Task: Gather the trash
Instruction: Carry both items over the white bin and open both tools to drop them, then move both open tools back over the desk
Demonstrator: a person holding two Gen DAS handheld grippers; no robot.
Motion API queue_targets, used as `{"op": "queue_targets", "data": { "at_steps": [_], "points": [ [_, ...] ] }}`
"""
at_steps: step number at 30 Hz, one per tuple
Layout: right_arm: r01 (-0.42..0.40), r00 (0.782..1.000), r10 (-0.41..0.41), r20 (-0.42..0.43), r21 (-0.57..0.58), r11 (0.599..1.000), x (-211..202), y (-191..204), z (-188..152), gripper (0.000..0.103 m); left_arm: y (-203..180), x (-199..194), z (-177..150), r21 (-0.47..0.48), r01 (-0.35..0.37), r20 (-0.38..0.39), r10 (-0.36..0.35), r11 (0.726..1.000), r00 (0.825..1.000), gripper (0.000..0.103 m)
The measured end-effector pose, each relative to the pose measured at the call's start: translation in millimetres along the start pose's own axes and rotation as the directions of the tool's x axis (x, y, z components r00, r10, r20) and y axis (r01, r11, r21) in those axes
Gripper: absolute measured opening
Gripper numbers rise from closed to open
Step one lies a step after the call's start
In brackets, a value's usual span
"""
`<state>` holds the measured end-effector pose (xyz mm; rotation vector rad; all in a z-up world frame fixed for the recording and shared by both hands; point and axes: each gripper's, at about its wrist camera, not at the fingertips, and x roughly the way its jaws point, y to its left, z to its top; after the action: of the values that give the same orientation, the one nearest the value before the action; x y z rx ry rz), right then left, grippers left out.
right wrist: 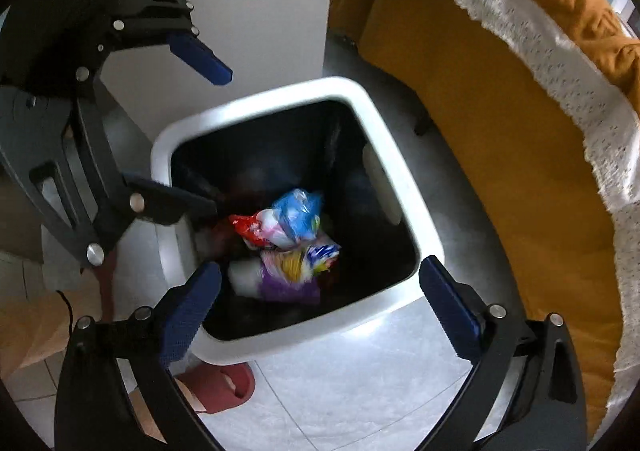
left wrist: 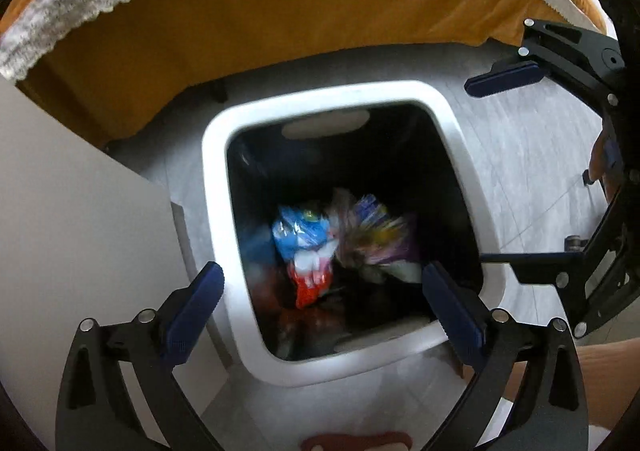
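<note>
Nearest, over the near rim of the white bin (left wrist: 304, 375): left gripper (left wrist: 322, 303) and right gripper (right wrist: 320, 303), both spread wide, nothing between the pads, pointing steeply down into the bin. Deeper, at the bottom of the bin's dark interior: crumpled wrappers, one blue, white and red (left wrist: 306, 247), one purple and yellow (left wrist: 376, 235), lying touching each other; judged light, soft and crinkly, probably slippery film, best pinched at a bunched fold or twisted end, not on a flat face. Beyond the bin, at its far side: mustard bedspread (left wrist: 248, 27) with white lace trim, hanging to the grey floor.
</note>
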<state>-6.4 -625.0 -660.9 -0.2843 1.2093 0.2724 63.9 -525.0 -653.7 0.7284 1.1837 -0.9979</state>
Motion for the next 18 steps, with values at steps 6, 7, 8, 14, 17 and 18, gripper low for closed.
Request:
{"op": "queue_targets", "data": {
  "at_steps": [6,7,8,14,17,18],
  "points": [
    [-0.003,1.000,0.003,-0.003,-0.011,1.000,-8.6,-0.2,7.9,0.099,2.2,-5.6,0.1,-0.007,-0.001,0.001,0.001,1.000,1.000,0.098],
    [-0.001,1.000,0.001,-0.001,-0.012,1.000,-11.5,-0.5,9.5,0.099,2.2,-7.9,3.6,-0.010,0.000,0.005,0.000,1.000,1.000,0.098],
    [0.001,1.000,-0.001,0.002,-0.013,1.000,-14.7,-1.5,13.7,0.099,0.8,-15.7,4.6,-0.013,0.004,0.007,-0.004,1.000,1.000,0.098],
    [0.020,0.999,-0.020,0.031,-0.008,1.000,-56.9,-3.0,31.7,0.099,1.7,-60.3,15.7,-0.004,-0.007,0.047,0.007,1.000,0.999,0.098],
    [0.032,0.998,-0.032,0.052,-0.002,0.999,-84.9,-5.3,43.1,0.099,1.9,-90.4,23.6,0.004,-0.015,0.074,0.015,1.000,0.997,0.098],
    [0.039,0.997,-0.039,0.062,0.000,0.999,-96.2,-5.7,47.2,0.099,1.6,-103.7,26.8,0.007,-0.018,0.085,0.018,1.000,0.996,0.098]
  ]
}}
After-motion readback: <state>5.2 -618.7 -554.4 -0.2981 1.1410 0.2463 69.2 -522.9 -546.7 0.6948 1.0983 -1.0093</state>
